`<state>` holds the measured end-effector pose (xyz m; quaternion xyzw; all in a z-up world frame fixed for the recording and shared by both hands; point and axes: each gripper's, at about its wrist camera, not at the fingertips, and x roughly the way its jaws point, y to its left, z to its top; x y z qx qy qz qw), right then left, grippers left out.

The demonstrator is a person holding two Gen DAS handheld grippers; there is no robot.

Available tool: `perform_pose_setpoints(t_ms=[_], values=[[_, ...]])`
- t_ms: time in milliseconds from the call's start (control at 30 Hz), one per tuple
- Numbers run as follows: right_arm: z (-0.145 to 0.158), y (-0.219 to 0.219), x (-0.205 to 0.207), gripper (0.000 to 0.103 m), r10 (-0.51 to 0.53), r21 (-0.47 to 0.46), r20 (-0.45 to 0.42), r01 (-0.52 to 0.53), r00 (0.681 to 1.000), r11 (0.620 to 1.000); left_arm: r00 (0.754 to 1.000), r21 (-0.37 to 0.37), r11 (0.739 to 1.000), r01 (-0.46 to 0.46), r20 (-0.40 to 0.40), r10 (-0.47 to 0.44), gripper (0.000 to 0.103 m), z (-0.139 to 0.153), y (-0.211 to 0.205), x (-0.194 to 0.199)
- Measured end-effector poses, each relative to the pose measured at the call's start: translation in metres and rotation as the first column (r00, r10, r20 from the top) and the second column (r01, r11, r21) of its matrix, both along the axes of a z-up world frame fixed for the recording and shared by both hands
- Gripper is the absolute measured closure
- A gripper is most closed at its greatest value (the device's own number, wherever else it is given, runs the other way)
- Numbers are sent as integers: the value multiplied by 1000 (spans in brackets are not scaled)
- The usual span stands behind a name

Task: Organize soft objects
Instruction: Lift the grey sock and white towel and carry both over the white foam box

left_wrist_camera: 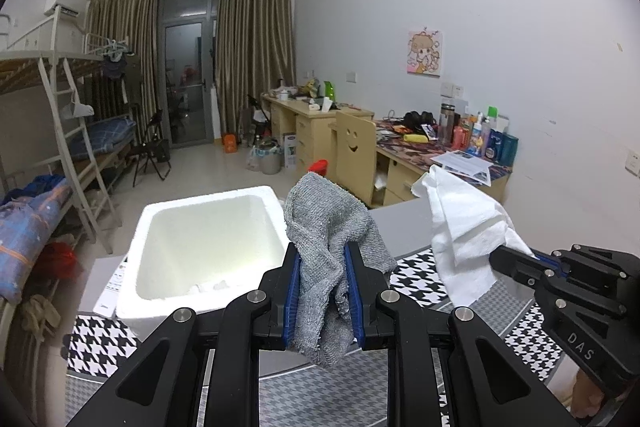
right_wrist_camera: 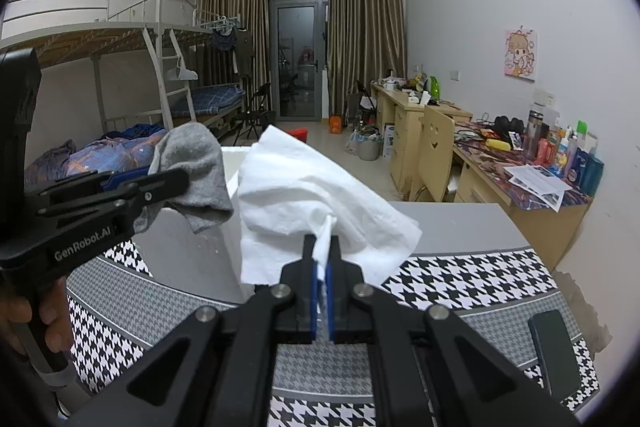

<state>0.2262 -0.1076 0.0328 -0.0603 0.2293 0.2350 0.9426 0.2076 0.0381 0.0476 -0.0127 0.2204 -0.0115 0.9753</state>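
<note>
A: Left gripper [left_wrist_camera: 322, 259]?
B: Pinching a grey knitted cloth [left_wrist_camera: 332, 227] between the blue pads, bunched and lifted clear of the table, drooping below the fingers. Held just right of the white foam box [left_wrist_camera: 160, 227], near its right wall.

A: And the right gripper [right_wrist_camera: 323, 255]?
B: Pressed together on a white tissue [right_wrist_camera: 304, 183], only a thin fold between the pads. Billowing up and forward, off the surface, above the grey far strip of the table [right_wrist_camera: 460, 227].

A: Where, relative to each other?
B: Side by side, apart, grey cloth to the left of the tissue in both views. Not touching.

A: Box?
B: Open-topped, standing at the far left corner of the houndstooth tablecloth [right_wrist_camera: 460, 283]. Small white scraps at the bottom; hard to tell what.

A: Anything else on the table?
B: A dark phone [right_wrist_camera: 554, 351] lying flat near the right edge. Part of a hand [right_wrist_camera: 44, 323] around the left gripper's handle.
</note>
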Motion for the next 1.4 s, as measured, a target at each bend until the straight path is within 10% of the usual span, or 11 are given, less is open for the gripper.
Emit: perform_pose_setpoints(t_ms=[1400], values=[[20, 69, 35, 98, 124, -12, 2, -124, 992, 992, 988, -1, 988, -154, 21, 154, 80, 13, 59, 23]])
